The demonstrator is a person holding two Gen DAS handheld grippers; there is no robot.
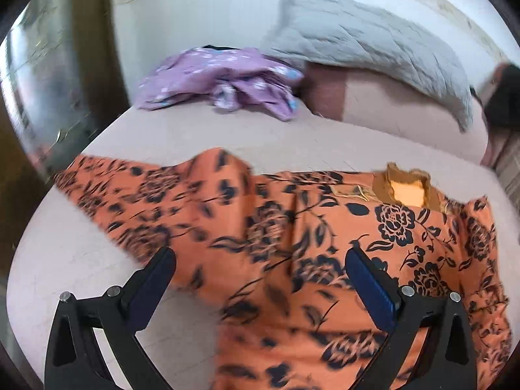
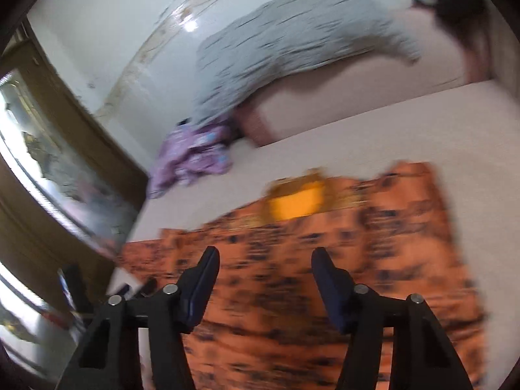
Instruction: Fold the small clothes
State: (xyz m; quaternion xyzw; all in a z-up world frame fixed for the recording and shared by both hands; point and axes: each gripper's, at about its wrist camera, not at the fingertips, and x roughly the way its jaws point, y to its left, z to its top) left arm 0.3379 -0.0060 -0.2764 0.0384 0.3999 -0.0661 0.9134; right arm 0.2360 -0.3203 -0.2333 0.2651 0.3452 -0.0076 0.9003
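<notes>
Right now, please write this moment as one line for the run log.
stage: fold not begun | orange floral garment: spread flat on bed | left gripper: open, empty | right gripper: open, empty | purple garment: crumpled behind

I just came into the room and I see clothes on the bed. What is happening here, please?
A person is folding small clothes with a hand-held gripper in each hand. An orange floral garment lies spread on the pale bed, neckline away from the cameras. The left hand-held gripper and the right hand-held gripper both hover open over it, holding nothing. A crumpled purple garment waits further back, beside a grey quilt. The right view is blurred.
</notes>
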